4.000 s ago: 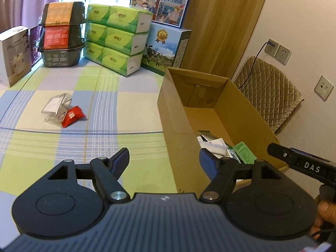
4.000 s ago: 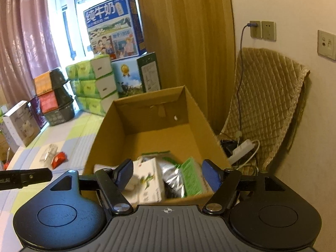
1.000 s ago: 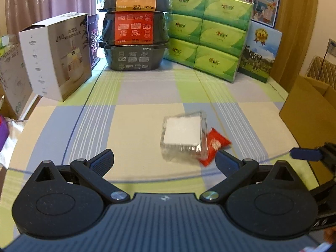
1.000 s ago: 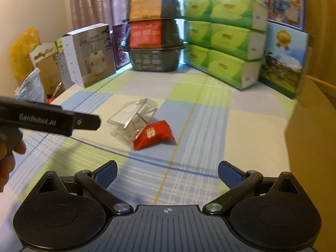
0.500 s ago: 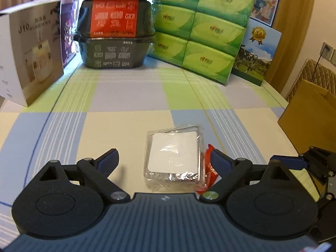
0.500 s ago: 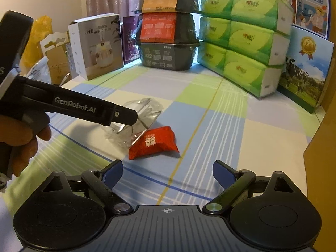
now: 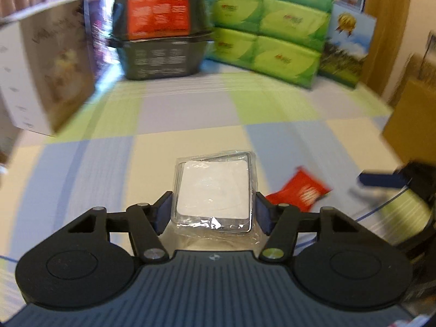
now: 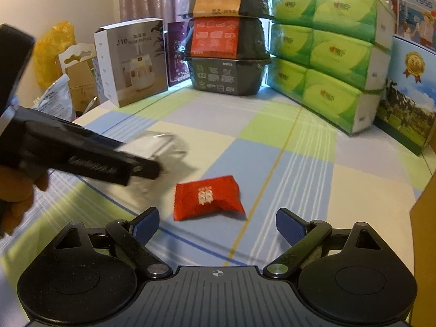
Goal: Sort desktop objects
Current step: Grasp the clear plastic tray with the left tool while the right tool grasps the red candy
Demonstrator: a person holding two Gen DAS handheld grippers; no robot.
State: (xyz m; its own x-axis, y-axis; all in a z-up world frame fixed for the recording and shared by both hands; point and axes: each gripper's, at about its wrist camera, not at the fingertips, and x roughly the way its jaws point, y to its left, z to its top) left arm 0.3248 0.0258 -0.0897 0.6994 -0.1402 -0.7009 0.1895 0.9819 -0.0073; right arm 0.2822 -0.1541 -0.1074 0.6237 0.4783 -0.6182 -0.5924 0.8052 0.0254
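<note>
A clear plastic packet [image 7: 215, 188] with a white square inside sits between the fingers of my left gripper [image 7: 214, 210], whose pads press on both of its sides. The right wrist view shows that packet [image 8: 163, 143] blurred at the tip of the left gripper [image 8: 147, 167], which a hand [image 8: 16, 193] holds. A red snack packet [image 8: 208, 197] lies on the checked cloth just ahead of my right gripper [image 8: 218, 224], which is open and holds nothing. In the left wrist view the red packet [image 7: 298, 190] lies to the right of the clear one.
A cardboard box [image 7: 408, 125] stands at the right edge [image 8: 425, 218]. At the back are stacked black food tubs [image 8: 229, 43], green tissue packs [image 8: 327, 54], a white J10 carton [image 8: 130, 60] and a milk carton box [image 8: 408, 109]. Bags crowd the far left.
My left gripper has moved forward over the clear packet and shut on its sides. The right gripper has moved closer to the red packet and stays open.
</note>
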